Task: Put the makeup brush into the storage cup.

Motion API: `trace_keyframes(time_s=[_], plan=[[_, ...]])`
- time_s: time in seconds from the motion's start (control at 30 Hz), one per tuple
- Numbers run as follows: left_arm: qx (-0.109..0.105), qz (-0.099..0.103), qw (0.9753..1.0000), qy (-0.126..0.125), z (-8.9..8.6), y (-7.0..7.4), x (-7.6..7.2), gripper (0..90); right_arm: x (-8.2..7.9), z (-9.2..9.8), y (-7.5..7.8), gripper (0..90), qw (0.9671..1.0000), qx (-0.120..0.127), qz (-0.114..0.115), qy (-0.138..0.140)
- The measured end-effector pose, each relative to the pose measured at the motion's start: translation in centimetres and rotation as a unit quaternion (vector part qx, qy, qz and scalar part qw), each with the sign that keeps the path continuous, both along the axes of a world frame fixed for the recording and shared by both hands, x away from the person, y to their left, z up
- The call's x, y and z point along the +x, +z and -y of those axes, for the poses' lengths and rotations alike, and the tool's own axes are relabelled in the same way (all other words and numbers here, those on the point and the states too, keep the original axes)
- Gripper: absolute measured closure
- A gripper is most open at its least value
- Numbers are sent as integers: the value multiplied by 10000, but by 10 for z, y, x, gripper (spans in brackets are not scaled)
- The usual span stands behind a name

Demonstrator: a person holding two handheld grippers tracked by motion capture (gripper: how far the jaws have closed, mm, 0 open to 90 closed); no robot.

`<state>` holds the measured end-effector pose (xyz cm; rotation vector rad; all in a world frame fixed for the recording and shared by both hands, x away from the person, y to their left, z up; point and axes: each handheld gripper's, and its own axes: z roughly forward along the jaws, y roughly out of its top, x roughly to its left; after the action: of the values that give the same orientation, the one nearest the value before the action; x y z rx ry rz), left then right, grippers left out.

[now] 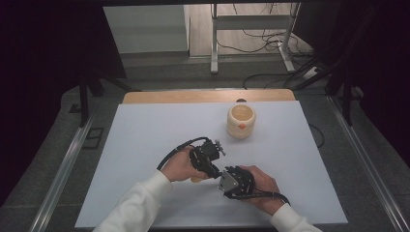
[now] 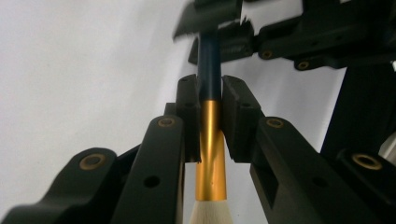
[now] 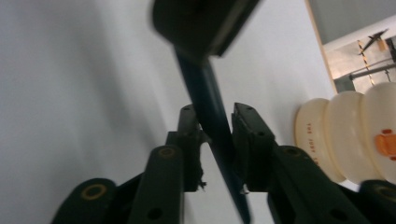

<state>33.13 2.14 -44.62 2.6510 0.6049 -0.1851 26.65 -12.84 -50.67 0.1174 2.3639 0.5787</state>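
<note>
From above, the left gripper and the right gripper are meeting low in the middle of the white table, with a cream cup sitting further up. In the left gripper view, its jaws are squeezing the brush where gold meets dark blue. In the right gripper view, the jaws are pinching the blue handle in the middle, cup at the right.
</note>
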Motion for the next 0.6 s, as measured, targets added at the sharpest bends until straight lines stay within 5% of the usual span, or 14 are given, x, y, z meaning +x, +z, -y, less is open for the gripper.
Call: trace_keyframes(time_s=[0.27, 0.3, 0.37, 0.47, 0.6], plan=[[-307, 314, 9990, 66, -6, 6, -1, 753, 0, 2, 3, 797, 9999, 87, -34, 39], [-349, 393, 9986, 81, -6, 7, -1, 732, 4, 6, 7, 798, 9993, -235, 58, 284], [-443, 554, 9973, 170, -9, 10, 0, 656, 4, 6, 6, 798, 9993, -211, 7, 292], [-662, 874, 9926, 516, -16, 17, -1, 469, 2, 5, 3, 799, 9997, 146, -215, 32], [-1029, 1096, 9847, 879, -34, 28, -4, 331, 3, 7, 5, 799, 9995, 216, -209, -34]])
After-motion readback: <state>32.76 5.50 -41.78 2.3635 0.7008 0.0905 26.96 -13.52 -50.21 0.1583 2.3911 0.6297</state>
